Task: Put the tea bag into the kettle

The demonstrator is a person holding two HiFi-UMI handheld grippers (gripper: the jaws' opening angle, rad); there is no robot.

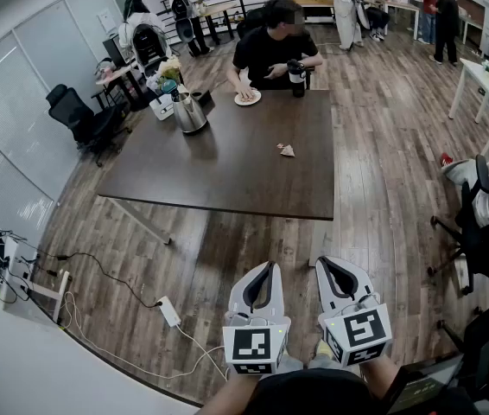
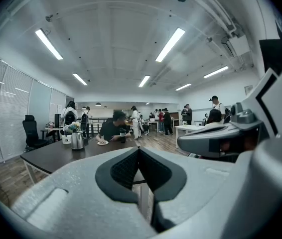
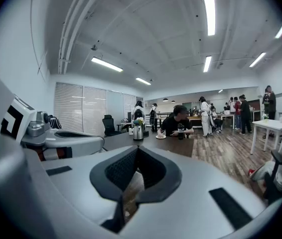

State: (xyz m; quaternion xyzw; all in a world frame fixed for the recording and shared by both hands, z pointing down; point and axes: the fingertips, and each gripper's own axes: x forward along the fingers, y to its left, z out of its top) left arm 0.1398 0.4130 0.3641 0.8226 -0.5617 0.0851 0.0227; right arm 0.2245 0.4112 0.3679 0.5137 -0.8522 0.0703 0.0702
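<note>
Both grippers were held low, near the body and well short of the surface (image 1: 227, 167), side by side over the wood floor (image 1: 400, 145). Left hand-held gripper (image 1: 270, 267): jaws closed together, tips meeting, nothing between them. Right hand-held gripper (image 1: 324, 263): same, jaws closed and empty. Each gripper view showed the other gripper's body just beside it.

The tea bag (image 1: 287, 150) lay flat on the dark surface, right of centre, alone and untouched. The metal kettle (image 1: 189, 112) stood upright near the far left corner of the surface, well apart from the tea bag; whether its lid was on could not be told.

A seated person (image 1: 270, 46) was at the far edge with a small plate (image 1: 247, 98) and a black cup (image 1: 296, 78) in front. A black office chair (image 1: 85, 119) stood left of the surface, and a white power strip (image 1: 168, 311) with cables lay on the floor at lower left.
</note>
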